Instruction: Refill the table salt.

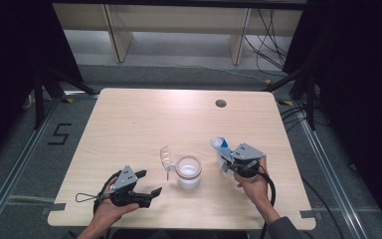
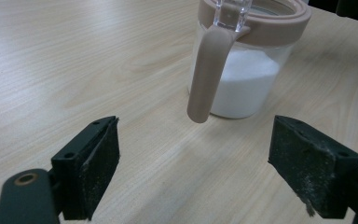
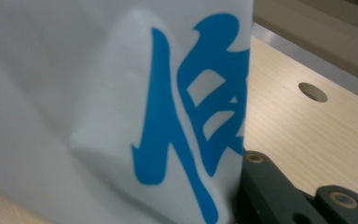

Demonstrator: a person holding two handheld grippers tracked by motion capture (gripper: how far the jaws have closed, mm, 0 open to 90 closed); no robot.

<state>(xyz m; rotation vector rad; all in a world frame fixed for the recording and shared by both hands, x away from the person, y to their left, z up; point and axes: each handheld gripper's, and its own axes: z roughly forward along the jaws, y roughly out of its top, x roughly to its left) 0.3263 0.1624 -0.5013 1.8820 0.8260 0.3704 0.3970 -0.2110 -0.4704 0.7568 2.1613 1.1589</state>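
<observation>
A: What does each gripper hold?
B: The right gripper [image 1: 227, 162], near the table's [image 1: 129, 119] right edge, is clenched on a soft white bag [image 1: 222, 149] printed with blue. The left gripper [image 1: 147, 183], near the front edge, gapes empty.
A: Between them?
B: A clear round jar [image 1: 188, 172] of white powder, pink-rimmed, lid [image 1: 167, 159] flipped up
</observation>
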